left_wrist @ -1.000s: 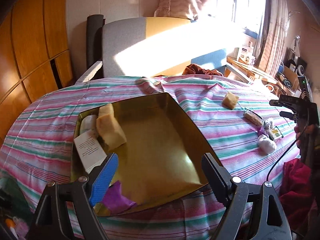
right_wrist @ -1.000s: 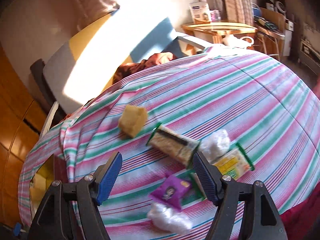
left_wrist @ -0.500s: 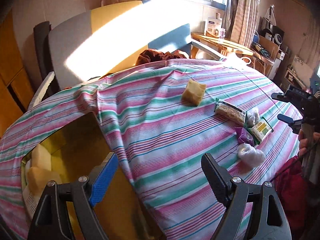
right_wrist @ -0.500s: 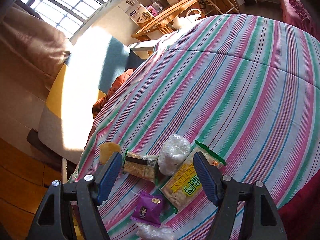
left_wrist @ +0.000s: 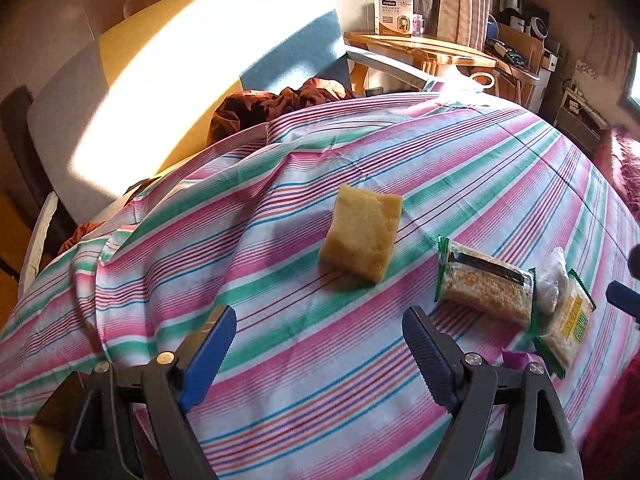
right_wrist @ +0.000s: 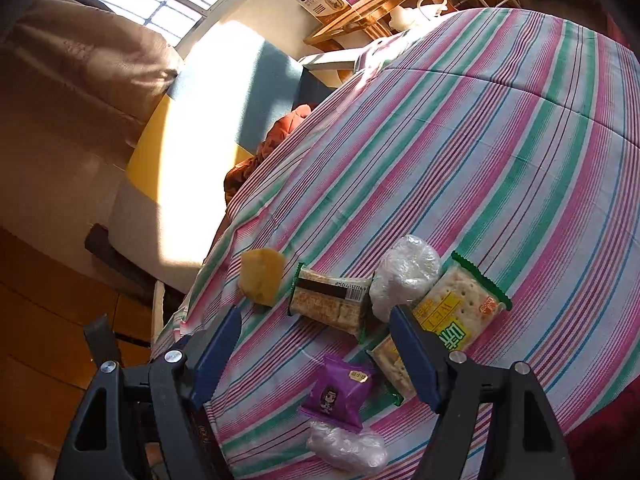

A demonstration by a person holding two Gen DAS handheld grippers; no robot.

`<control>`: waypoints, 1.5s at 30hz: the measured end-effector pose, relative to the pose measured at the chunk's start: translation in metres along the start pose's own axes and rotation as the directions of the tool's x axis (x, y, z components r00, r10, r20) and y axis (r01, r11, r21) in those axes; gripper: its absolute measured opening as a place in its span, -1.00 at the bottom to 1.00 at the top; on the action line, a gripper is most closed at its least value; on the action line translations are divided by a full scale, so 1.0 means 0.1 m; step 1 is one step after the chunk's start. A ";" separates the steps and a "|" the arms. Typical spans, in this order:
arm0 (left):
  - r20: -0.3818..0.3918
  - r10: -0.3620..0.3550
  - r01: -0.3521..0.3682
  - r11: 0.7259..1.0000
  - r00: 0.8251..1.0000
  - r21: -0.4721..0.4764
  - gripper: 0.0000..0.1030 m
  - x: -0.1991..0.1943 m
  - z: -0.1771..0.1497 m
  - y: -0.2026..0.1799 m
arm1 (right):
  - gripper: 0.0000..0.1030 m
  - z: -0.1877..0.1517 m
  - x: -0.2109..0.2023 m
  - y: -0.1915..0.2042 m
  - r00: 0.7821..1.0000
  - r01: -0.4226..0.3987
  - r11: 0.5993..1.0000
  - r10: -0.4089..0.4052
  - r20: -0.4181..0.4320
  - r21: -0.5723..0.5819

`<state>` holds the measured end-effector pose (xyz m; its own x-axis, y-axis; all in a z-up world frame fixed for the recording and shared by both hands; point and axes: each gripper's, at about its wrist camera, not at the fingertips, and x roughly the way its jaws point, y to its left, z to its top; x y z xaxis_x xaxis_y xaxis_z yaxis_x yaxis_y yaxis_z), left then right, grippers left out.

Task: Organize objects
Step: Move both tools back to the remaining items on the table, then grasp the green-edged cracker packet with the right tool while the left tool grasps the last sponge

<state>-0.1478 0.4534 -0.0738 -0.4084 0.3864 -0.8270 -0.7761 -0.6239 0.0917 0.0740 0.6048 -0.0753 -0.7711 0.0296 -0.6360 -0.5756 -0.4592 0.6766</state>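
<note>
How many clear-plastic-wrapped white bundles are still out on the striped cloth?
2. One wrapped white bundle sits between the barcode cracker pack and the green-edged cracker pack. The other lies nearest the camera, just below the purple packet. More may be hidden outside view.

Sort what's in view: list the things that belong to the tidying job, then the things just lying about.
For the job: sponge, cracker pack, biscuit pack, purple sachet, two clear plastic bundles, all on the striped cloth.

Lying about: brown clothing, white box on the wooden side table.
</note>
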 end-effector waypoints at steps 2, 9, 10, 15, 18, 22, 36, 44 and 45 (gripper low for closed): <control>-0.012 0.000 0.000 1.000 1.000 0.030 0.67 0.15 0.10 -0.07 | 0.51 -0.01 0.03 0.01 1.000 -0.009 1.000 0.009 -0.019 -0.003; -0.002 -0.021 0.021 0.996 1.000 0.092 0.77 0.49 0.39 -0.25 | 0.51 -0.03 0.08 0.01 0.997 -0.043 0.999 0.043 -0.059 0.004; -0.002 -0.017 0.018 0.995 1.000 0.099 0.78 0.54 0.42 -0.27 | 0.51 -0.03 0.08 0.01 0.997 -0.044 0.999 0.044 -0.060 0.002; -0.044 -0.017 0.022 0.993 0.999 0.115 0.35 0.81 0.51 -0.29 | 0.51 -0.03 0.09 0.00 0.998 -0.028 1.000 0.028 -0.062 -0.002; -0.035 -0.076 0.078 0.996 0.996 0.052 0.03 0.72 0.43 -0.23 | 0.51 -0.03 0.10 0.00 0.998 -0.015 1.000 0.014 -0.063 -0.006; 0.001 -0.071 0.071 0.997 0.997 -0.012 0.01 0.40 0.18 -0.13 | 0.51 -0.04 0.11 0.04 0.998 0.002 0.999 -0.005 -0.064 -0.040; 0.003 -0.078 0.078 0.992 0.997 -0.097 0.01 -0.70 -1.27 -0.22 | 0.51 -0.12 0.25 0.20 0.989 0.100 0.981 -0.117 -0.093 -0.166; -0.010 -0.069 0.068 0.996 0.998 -0.062 0.01 -0.61 -1.53 -0.32 | 0.51 -0.25 0.55 0.59 0.957 0.170 0.883 -0.254 -0.141 -0.438; -0.010 -0.071 0.071 0.996 0.997 -0.061 0.01 -0.60 -1.53 -0.32 | 0.51 -0.26 0.61 0.67 0.949 0.186 0.848 -0.286 -0.132 -0.496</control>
<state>-0.0251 0.3467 -0.1119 -0.3470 0.4229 -0.8371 -0.7721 -0.6355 -0.0010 -0.0049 0.5530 -0.0786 -0.5316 0.0419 -0.8460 -0.4968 -0.8243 0.2714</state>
